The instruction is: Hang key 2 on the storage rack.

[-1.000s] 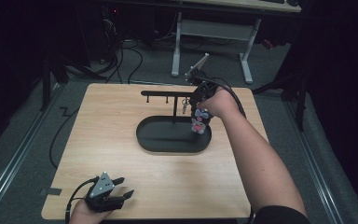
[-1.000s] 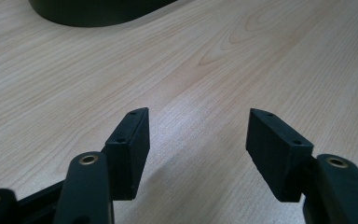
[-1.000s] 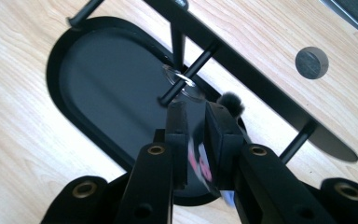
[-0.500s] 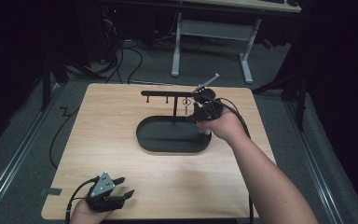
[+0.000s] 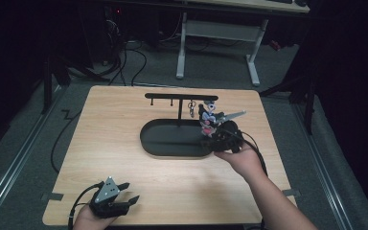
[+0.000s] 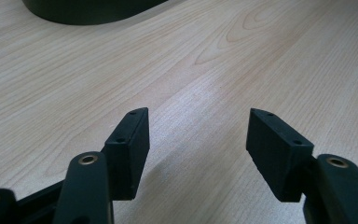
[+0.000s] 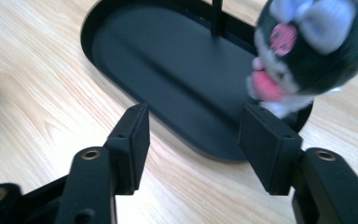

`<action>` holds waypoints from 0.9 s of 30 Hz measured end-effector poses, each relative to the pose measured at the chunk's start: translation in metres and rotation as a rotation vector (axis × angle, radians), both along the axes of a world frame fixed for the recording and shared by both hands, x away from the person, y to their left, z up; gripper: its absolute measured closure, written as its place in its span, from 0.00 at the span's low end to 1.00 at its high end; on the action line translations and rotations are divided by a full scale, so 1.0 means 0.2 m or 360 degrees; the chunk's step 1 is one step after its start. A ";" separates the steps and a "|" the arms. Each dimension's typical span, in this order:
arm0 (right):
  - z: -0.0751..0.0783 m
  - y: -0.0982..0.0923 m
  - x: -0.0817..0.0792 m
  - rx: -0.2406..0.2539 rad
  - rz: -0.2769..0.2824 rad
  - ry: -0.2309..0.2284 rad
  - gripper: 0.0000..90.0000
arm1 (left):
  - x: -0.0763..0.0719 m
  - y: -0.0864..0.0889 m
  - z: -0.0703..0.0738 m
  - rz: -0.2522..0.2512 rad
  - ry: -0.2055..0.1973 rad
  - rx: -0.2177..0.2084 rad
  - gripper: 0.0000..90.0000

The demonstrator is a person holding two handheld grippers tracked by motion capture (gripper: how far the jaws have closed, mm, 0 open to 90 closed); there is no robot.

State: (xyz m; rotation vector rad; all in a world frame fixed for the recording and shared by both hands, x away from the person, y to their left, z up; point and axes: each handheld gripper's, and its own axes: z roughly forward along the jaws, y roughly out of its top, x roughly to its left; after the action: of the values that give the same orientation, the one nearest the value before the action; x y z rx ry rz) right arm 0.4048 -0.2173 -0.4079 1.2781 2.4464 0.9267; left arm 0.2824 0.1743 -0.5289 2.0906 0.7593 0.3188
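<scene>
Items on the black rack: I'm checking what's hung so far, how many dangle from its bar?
2: a small metal keyring near the post, and the plush toy keychain just right of it, over the oval tray. Others may be too small to see.

No text, label, brand, number or sign can be read anywhere.

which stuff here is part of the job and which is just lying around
In the job:
- plush toy, hanging at the rack
- black rack with its oval tray
- right tool, open, nothing between its jaws

Lying about:
- left tool, open, resting near the table's front edge
- floor cables
- white desk frame behind the table
</scene>
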 end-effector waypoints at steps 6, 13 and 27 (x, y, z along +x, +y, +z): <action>-0.14 -0.03 -0.14 0.0020 -0.0015 -0.0090 0.43 | -0.01 -0.01 0.00 -0.0004 0.0003 -0.0001 0.45; -0.34 -0.08 -0.33 0.0047 -0.0016 -0.0215 0.38 | -0.01 -0.01 0.01 -0.0002 0.0021 -0.0044 0.45; -0.55 -0.15 -0.58 0.0233 -0.0109 -0.0344 0.16 | -0.02 -0.03 0.02 -0.0001 0.0041 -0.0106 0.45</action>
State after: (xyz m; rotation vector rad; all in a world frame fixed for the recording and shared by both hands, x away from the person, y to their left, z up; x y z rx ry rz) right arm 0.2889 -0.2465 -0.5173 1.2267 2.1918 1.1774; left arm 0.2782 0.1685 -0.5256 2.0359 0.7740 0.2630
